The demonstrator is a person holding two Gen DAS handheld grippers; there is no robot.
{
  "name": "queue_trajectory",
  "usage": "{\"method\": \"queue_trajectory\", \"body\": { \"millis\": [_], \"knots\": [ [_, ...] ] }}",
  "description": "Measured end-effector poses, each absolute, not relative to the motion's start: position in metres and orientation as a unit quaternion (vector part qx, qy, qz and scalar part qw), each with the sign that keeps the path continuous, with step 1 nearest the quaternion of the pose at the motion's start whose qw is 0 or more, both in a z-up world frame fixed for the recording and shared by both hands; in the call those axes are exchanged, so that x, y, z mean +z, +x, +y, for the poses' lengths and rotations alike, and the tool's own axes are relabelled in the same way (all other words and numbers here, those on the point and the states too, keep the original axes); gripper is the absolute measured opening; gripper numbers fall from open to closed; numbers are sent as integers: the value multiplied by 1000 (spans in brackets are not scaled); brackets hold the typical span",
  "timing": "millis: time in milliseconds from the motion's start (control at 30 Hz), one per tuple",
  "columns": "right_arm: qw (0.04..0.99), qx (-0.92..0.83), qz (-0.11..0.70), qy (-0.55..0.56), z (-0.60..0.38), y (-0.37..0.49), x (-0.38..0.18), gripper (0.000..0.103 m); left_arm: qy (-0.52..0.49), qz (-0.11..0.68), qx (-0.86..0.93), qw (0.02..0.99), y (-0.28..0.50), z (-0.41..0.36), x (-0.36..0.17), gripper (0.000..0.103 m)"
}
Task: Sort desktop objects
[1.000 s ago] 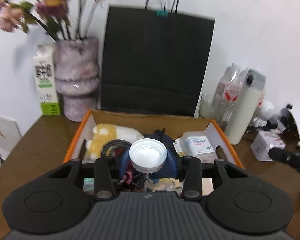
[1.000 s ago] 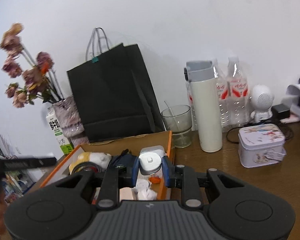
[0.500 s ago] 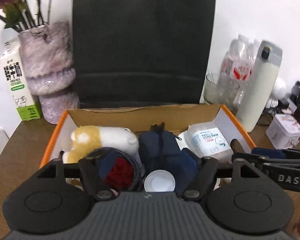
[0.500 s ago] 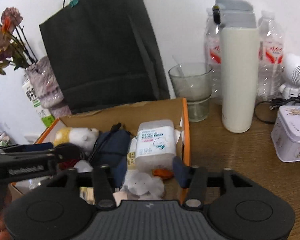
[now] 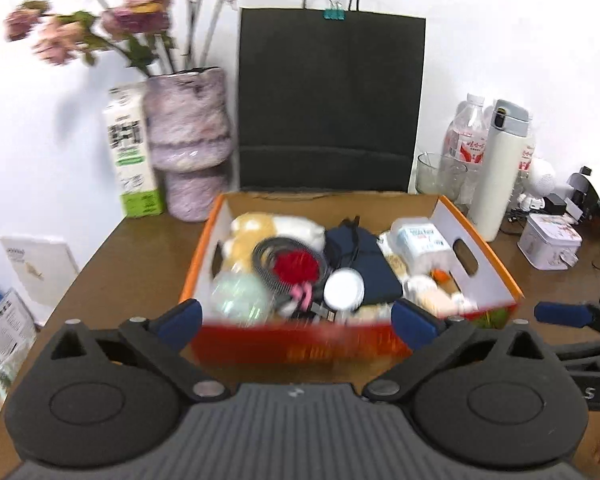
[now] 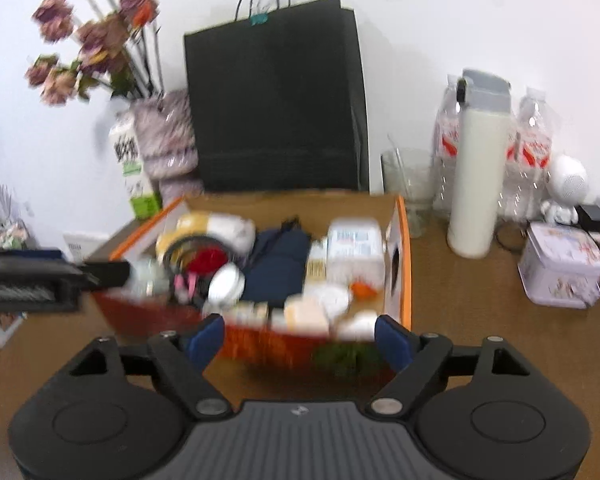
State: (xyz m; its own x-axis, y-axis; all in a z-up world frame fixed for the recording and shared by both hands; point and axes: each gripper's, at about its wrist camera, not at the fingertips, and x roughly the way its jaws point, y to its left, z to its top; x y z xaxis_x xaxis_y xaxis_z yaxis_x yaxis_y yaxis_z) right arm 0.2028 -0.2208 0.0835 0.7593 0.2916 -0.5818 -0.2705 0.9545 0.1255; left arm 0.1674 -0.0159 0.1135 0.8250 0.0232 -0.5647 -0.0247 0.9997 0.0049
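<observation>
Both tools, left [image 5: 296, 320] and right [image 6: 299, 338], are opening and empty before the overfilled box [image 5: 476, 268]; a careless reach could topple the glass [image 6: 410, 196].

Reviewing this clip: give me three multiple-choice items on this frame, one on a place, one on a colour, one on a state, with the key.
1. Where does the white flask stand?
A. inside the box
B. on the table right of the box
C. left of the vase

2. What colour is the paper bag behind the box?
A. black
B. white
C. orange

3. What is between the left gripper jaws?
A. a white lid
B. a flower
C. nothing

Key: 1 B, it stands on bare table beside the bottles; 2 A, it is dark all over; 3 C, the jaws are opening, empty, short of the box.
</observation>
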Motion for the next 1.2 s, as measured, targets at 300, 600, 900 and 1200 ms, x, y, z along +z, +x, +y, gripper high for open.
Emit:
{"method": "queue_trajectory", "body": {
  "millis": [300,600,900,1200],
  "knots": [
    [934,133,331,16,-225,109,45,85,-26,324,39,945,78,-9,80,103],
    [939,108,327,15,-242,20,34,94,-37,316,46,947,-1,-18,57,103],
    [944,111,310,-10,-229,-37,19,102,0,320,8,947,-27,-30,30,103],
    [941,70,330,-34,-211,-16,4,103,14,347,29,937,-6,-20,10,103]
  ]
}}
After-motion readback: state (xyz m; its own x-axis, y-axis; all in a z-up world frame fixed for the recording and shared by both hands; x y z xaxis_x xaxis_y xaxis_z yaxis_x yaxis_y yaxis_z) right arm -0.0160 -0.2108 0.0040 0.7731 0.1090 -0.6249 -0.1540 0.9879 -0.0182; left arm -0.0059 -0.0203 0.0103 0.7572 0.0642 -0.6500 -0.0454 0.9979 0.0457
